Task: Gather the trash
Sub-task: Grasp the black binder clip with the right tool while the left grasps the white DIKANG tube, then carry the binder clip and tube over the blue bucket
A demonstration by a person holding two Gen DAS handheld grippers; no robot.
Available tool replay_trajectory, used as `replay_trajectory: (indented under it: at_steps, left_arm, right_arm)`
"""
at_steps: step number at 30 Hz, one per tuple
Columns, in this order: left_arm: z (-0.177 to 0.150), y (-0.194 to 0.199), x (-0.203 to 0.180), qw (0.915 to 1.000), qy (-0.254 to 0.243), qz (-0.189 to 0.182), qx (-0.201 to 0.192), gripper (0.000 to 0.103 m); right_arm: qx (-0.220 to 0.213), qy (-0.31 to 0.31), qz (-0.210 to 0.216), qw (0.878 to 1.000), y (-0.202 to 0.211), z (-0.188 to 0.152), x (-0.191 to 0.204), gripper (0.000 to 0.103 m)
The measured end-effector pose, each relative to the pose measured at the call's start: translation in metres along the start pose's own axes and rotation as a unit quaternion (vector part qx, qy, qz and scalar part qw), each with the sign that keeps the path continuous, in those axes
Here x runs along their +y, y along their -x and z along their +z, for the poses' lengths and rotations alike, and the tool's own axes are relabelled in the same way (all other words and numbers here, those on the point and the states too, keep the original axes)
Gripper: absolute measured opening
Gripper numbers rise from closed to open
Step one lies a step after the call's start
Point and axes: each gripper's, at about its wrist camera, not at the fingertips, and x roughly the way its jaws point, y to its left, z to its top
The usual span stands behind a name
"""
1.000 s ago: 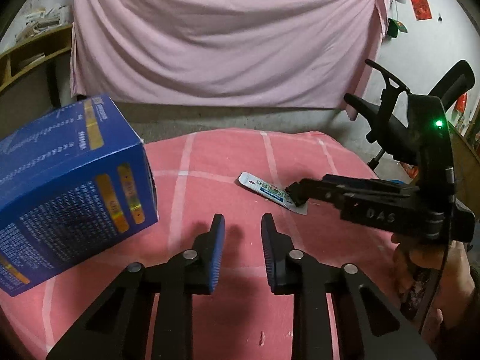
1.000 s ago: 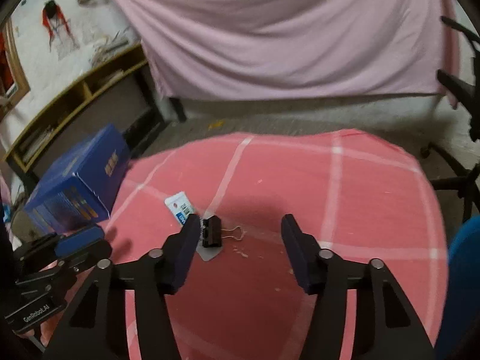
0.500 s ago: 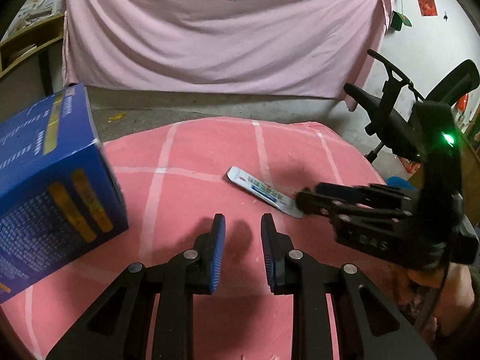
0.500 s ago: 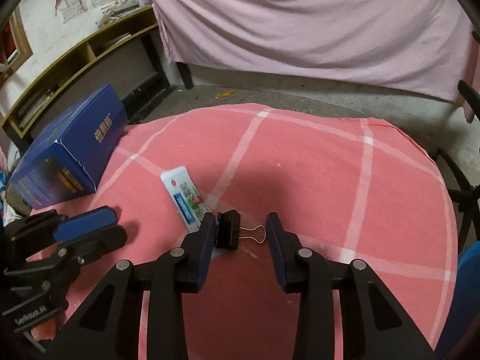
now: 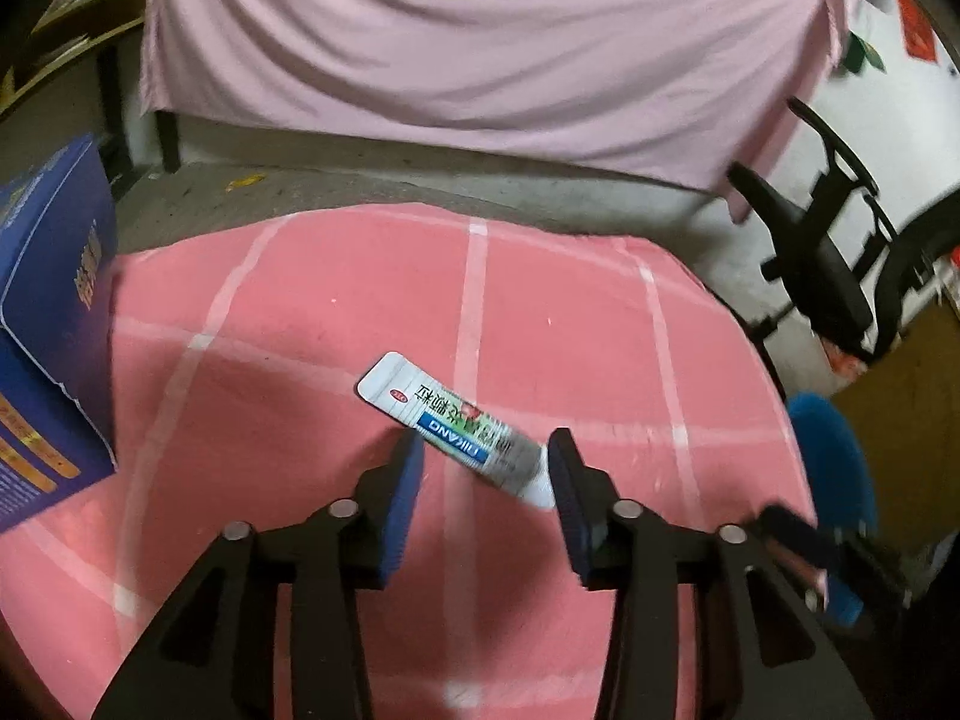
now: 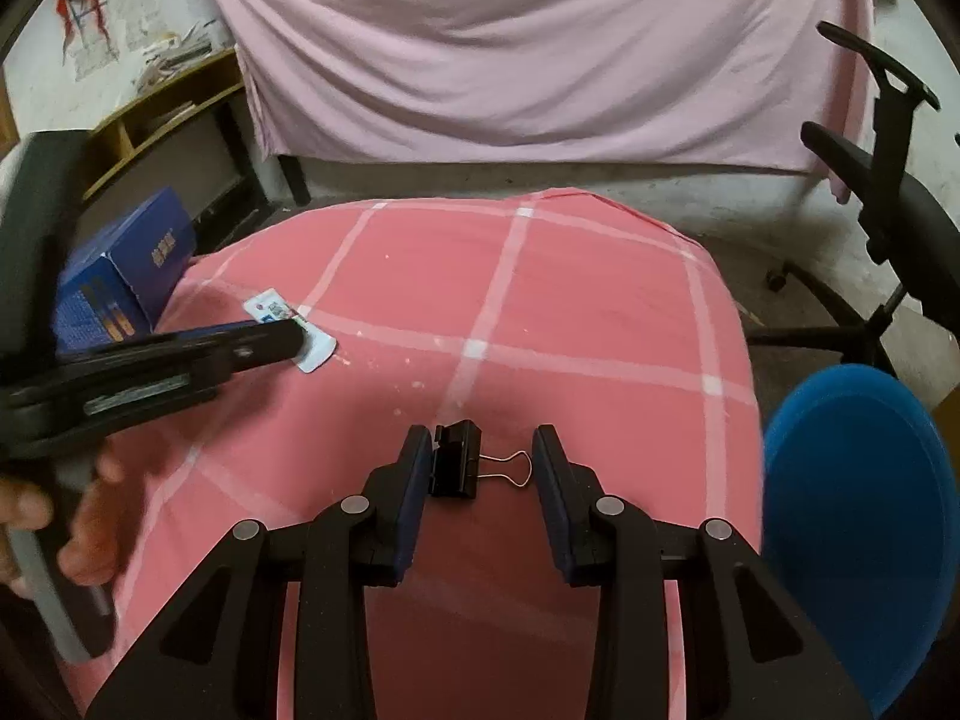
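Note:
A flat white sachet (image 5: 456,429) with blue and green print lies on the pink checked tablecloth (image 5: 336,312). My left gripper (image 5: 483,468) is open, its fingers either side of the sachet's near end. In the right wrist view the left gripper (image 6: 264,339) reaches over the sachet (image 6: 315,354). A black binder clip (image 6: 457,468) with wire handles sits between the fingers of my right gripper (image 6: 480,468). The left pad touches the clip's body; the right pad stands clear of the wire loop.
A blue printed carton (image 5: 48,324) stands at the table's left edge, also in the right wrist view (image 6: 126,282). A blue round bin (image 6: 858,516) sits off the table's right side. A black office chair (image 6: 888,180) stands at the right. Pink sheet hangs behind.
My left gripper has opened wide and moved forward onto the sachet. My right gripper has pulled back to the right with the binder clip between its fingers, away from the sachet.

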Motion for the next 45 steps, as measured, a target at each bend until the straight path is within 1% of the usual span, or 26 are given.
replay_trajectory:
  at_steps: [4,6,7,8,10,12,14,16,20,23,26,30,35,40,42,43,45]
  left_arm:
    - [0.009,-0.007,-0.001,0.9991,0.037,0.02,0.0,0.038]
    - [0.011,-0.01,-0.006,0.9983,0.038,0.044,-0.002,0.037]
    - [0.01,-0.01,-0.009,0.9978,0.032,0.057,-0.005,0.033]
    - [0.009,-0.011,-0.013,0.9969,0.021,0.075,-0.008,0.023]
    - [0.004,-0.012,-0.018,0.9961,0.003,0.087,-0.012,0.02]
    - [0.0,-0.011,-0.017,0.997,-0.003,0.076,-0.013,0.012]
    - [-0.006,-0.008,-0.015,0.9984,-0.005,0.056,-0.01,0.007]
    - [-0.013,-0.004,-0.013,0.9995,-0.01,0.029,-0.008,0.006]
    - [-0.029,0.013,-0.013,0.9994,-0.029,-0.008,-0.015,0.002]
    - [-0.039,0.031,-0.021,0.9982,-0.042,-0.023,-0.037,0.001]
    - [-0.048,0.052,-0.032,0.9951,-0.062,-0.031,-0.071,0.001]
    - [-0.062,0.076,-0.051,0.9884,-0.093,-0.026,-0.117,0.001]
    - [-0.074,0.1,-0.075,0.9788,-0.111,-0.026,-0.17,0.001]
    - [-0.079,0.118,-0.102,0.9677,-0.121,-0.046,-0.216,0.001]
    - [-0.078,0.124,-0.117,0.9626,-0.126,-0.056,-0.233,0.001]
    - [-0.079,0.129,-0.119,0.9604,-0.128,-0.06,-0.24,0.001]
    - [-0.082,0.139,-0.13,0.9538,-0.137,-0.069,-0.258,0.001]
  right_arm:
    - [-0.006,-0.002,0.007,1.0,0.01,-0.005,-0.008,0.032]
    - [-0.008,-0.005,0.009,1.0,0.01,-0.006,-0.01,0.032]
    - [-0.009,-0.007,0.011,1.0,0.011,-0.007,-0.011,0.032]
    - [-0.01,-0.011,0.014,1.0,0.012,-0.008,-0.015,0.032]
    - [-0.011,-0.018,0.019,1.0,0.012,-0.009,-0.019,0.032]
    - [-0.011,-0.027,0.025,0.999,0.013,-0.009,-0.024,0.032]
    - [-0.013,-0.035,0.031,0.999,0.014,-0.01,-0.028,0.032]
    - [-0.015,-0.041,0.035,0.998,0.015,-0.011,-0.031,0.032]
    - [-0.02,-0.045,0.039,0.998,0.017,-0.013,-0.035,0.032]
    - [-0.032,-0.047,0.04,0.998,0.022,-0.016,-0.037,0.032]
    - [-0.056,-0.052,0.046,0.996,0.032,-0.02,-0.039,0.032]
    - [-0.101,-0.053,0.051,0.992,0.05,-0.025,-0.042,0.032]
    - [-0.16,-0.052,0.054,0.984,0.073,-0.03,-0.045,0.032]
    - [-0.227,-0.051,0.031,0.972,0.103,-0.037,-0.055,0.032]
    - [-0.253,-0.058,0.027,0.965,0.115,-0.041,-0.062,0.032]
    - [-0.264,-0.06,0.024,0.962,0.121,-0.042,-0.065,0.032]
    - [-0.291,-0.06,0.013,0.955,0.134,-0.047,-0.069,0.032]
